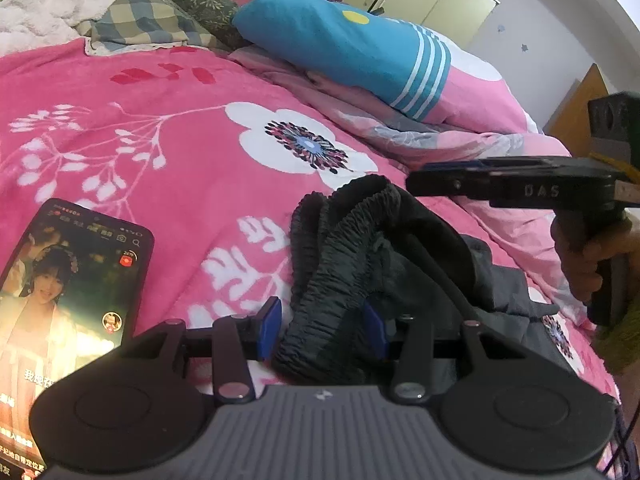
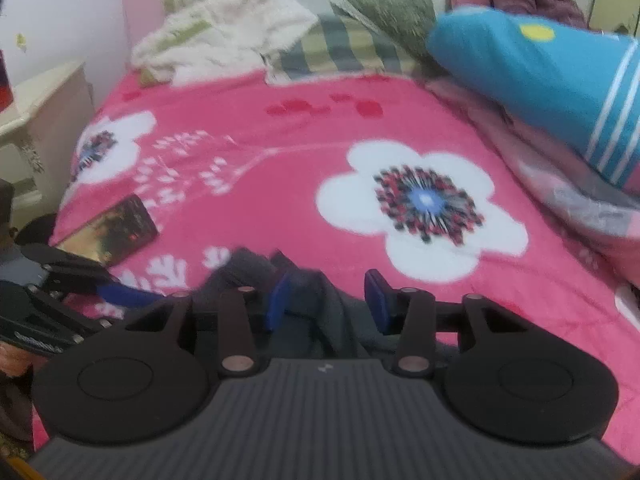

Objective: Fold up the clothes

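A dark garment [image 1: 352, 248] with a gathered elastic waistband lies bunched on the pink flowered bedspread [image 1: 168, 128]. My left gripper [image 1: 323, 328] holds a thick fold of the waistband, which fills the gap between its blue pads [image 1: 272, 326]. In the left wrist view my right gripper [image 1: 420, 176] hovers side-on just above the garment's far edge, with a hand on its handle. The blurred right wrist view shows that gripper [image 2: 328, 304] open, with the dark garment [image 2: 320, 320] lying loose under and between its pads. The left gripper [image 2: 132, 296] shows there at the left edge.
A lit phone [image 1: 76, 280] lies on the bedspread left of the garment, seen too as the phone [image 2: 112, 236] from the right. A blue striped quilt roll [image 1: 340, 48], pillows [image 1: 160, 16] and a white blanket [image 2: 224, 28] crowd the far end. A pale nightstand [image 2: 40, 100] stands left of the bed.
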A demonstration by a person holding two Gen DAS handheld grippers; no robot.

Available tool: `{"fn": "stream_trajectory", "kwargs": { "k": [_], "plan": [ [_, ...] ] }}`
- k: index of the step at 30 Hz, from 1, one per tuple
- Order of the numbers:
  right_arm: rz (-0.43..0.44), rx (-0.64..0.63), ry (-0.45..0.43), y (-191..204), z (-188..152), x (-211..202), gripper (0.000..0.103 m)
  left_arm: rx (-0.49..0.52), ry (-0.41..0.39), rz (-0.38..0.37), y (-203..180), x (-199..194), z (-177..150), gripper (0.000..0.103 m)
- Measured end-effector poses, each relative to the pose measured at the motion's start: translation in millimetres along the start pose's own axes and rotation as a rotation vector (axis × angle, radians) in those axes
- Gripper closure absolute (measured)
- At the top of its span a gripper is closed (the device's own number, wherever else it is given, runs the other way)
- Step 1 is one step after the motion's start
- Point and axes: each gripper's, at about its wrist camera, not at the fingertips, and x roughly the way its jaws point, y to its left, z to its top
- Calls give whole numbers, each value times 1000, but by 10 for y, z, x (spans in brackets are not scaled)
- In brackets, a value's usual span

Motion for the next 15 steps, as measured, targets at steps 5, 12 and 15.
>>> {"fn": "stream_trajectory", "kwargs": {
  "k": [5,12,15],
  "plan": [
    [67,-61,2,100,43,175,63,10,-9,-19,-10,-8,-15,58],
    [197,-77,103,-28,115,562,43,50,-33,-63,1,-60,-35,60],
    [286,0,140,-126,119,649,71,76,-48,-84,-38,-116,-49,61]
  ]
}}
